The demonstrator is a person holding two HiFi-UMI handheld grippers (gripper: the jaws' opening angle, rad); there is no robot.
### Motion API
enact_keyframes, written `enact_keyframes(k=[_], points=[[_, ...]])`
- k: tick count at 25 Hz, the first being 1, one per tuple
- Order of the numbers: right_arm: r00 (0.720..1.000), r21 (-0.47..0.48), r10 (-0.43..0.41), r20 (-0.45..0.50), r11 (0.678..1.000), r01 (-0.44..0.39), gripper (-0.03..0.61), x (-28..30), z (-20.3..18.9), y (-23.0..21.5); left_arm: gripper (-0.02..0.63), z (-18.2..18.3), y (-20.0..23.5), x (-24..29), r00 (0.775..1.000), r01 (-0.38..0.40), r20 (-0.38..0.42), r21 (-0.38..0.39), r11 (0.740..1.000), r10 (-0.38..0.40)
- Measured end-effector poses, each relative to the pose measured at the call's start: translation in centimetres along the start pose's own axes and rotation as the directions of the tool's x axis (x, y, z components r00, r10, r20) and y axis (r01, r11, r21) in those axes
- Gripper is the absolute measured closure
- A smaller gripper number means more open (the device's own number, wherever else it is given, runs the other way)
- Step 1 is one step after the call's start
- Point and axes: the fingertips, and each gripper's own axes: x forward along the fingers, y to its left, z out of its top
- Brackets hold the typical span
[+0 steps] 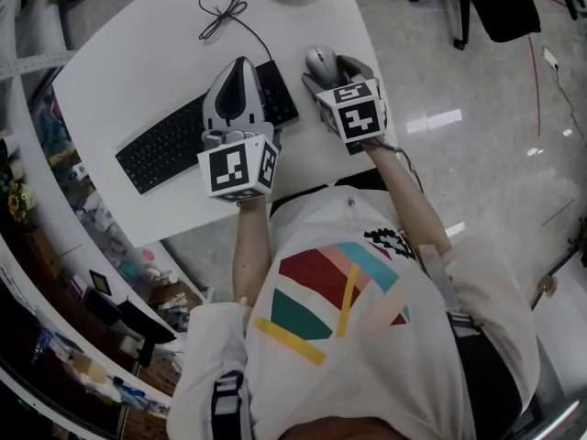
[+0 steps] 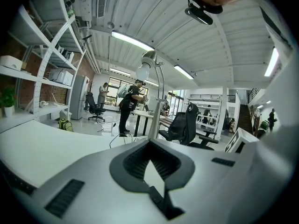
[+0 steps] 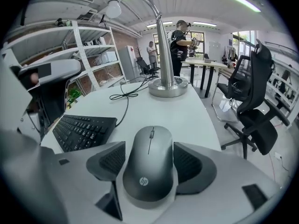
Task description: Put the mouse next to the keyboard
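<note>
mouse (image 3: 148,171) smooth dark grey; right hand-held gripper (image 3: 149,148) pinches it; left hand-held gripper (image 2: 150,146) closed

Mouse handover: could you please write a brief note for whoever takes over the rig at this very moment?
Left gripper: shut and empty, above the right end of the keyboard.
Right gripper: shut on the mouse, with a pad against each side.
Mouse: over the white table, right of the keyboard and apart from it. I cannot tell whether it is lifted or resting.
Done: mouse gripped.
Left: probably set it closer beside the keyboard, open the right gripper and draw back.
</note>
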Motion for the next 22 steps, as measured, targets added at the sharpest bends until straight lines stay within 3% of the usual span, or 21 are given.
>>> enact_keyframes(k=[4, 7, 10, 12, 13, 15, 16, 19, 22], points=[[0.999, 0.026, 0.011, 0.036, 1.000, -0.011, 0.278, -0.9, 1.0, -0.4, 0.571, 0.9, -0.1, -0.6, 1.000, -0.006, 0.012, 0.010, 1.000, 0.006], [0.987, 0.058, 0.003, 0.158, 0.998, -0.012, 0.278, -4.5, 5.0, -0.8, 0.571, 2.4, 0.0, -1.2, 0.999, -0.014, 0.041, 0.019, 1.000, 0.014], [0.951, 0.052, 0.075, 0.299, 0.994, -0.095, 0.279, -8.7, 9.9, 0.0, 0.571, 4.4, 0.3, -1.9, 0.996, -0.034, 0.087, 0.022, 0.999, 0.032], [0.913, 0.046, 0.130, 0.386, 0.986, -0.160, 0.281, -11.0, 12.9, 0.7, 0.571, 5.6, 0.6, -2.3, 0.992, -0.052, 0.116, 0.033, 0.998, 0.048], [0.891, 0.047, 0.140, 0.431, 0.983, -0.177, 0.330, -12.1, 14.2, 1.0, 0.571, 6.1, 0.7, -2.5, 0.990, -0.062, 0.128, 0.037, 0.997, 0.057], [0.851, 0.046, 0.132, 0.509, 0.982, -0.181, 0.507, -14.1, 16.3, 1.4, 0.571, 7.1, 0.9, -3.1, 0.986, -0.083, 0.147, 0.040, 0.996, 0.077], [0.834, 0.040, 0.133, 0.535, 0.982, -0.183, 0.562, -14.7, 17.1, 1.7, 0.571, 7.7, 1.0, -3.4, 0.984, -0.093, 0.157, 0.045, 0.995, 0.085], [0.794, 0.000, 0.182, 0.580, 0.975, -0.224, 0.566, -15.9, 18.9, 3.7, 0.571, 9.9, 1.2, -4.4, 0.974, -0.121, 0.198, 0.058, 0.991, 0.107], [0.792, -0.061, 0.200, 0.576, 0.977, -0.202, 0.566, -16.4, 19.5, 5.9, 0.571, 11.6, 1.6, -6.1, 0.964, -0.135, 0.236, 0.029, 0.990, 0.125]])
